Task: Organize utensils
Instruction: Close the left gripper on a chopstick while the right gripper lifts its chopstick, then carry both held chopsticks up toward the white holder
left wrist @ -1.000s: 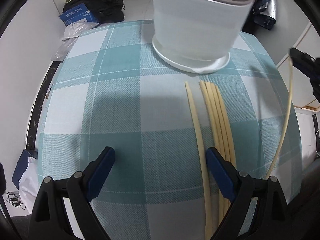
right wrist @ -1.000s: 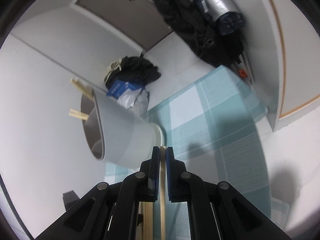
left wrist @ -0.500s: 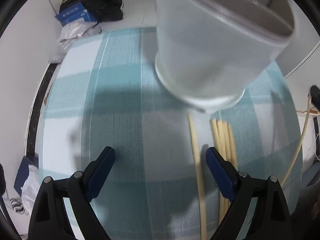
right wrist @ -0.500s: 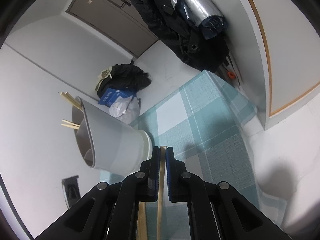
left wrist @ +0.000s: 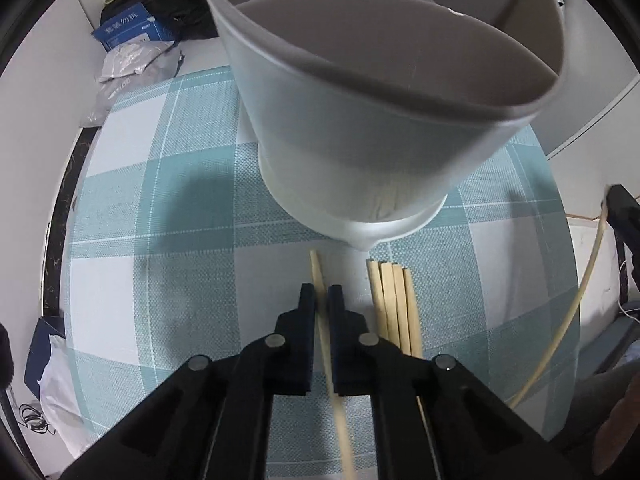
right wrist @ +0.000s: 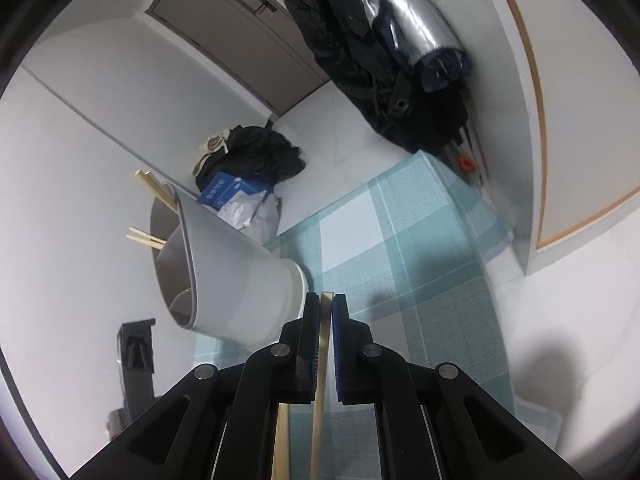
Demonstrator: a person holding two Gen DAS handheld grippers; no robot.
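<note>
Left hand-held gripper [left wrist: 321,294]: pointing steeply down at bench [left wrist: 120,300] under teal-and-white check cloth. Jaws just closed in, now pinched on single chopstick [left wrist: 318,276]; tip of it poking out past the pads toward 12 o'clock, rest running back between the fingers toward 6 o'clock. Whether lifted clear of cloth: cannot tell.

At 3 o'clock of that gripper, just beside: loose chopsticks [left wrist: 394,304], four side by side, flat on cloth, blunt ends toward the holder.

At 12 o'clock, near: white utensil holder [left wrist: 360,152], tall tub with grey inside, divider wall visible within, standing on cloth on a flared base. Base rim just short of the chopstick tips, not touching. In right wrist view, same holder [right wrist: 236,276] at 9 o'clock of the fingers, with a few chopsticks in holder [right wrist: 152,216] sticking out over far rim.

Right hand-held gripper [right wrist: 326,300]: jaws pressed together on held chopstick [right wrist: 323,344], gripped flat between blue pads, end level with fingertips, shaft trailing back under the camera. Angled down over cloth edge, well above it. Seen from left wrist view at 3 o'clock edge of frame, same chopstick hanging in a long pale curve.

Beyond bench, on floor: blue box [left wrist: 128,28], dark clothing pile [right wrist: 256,156], grey plastic bags [left wrist: 132,68]. Dark coats [right wrist: 360,40] hanging on wall.
</note>
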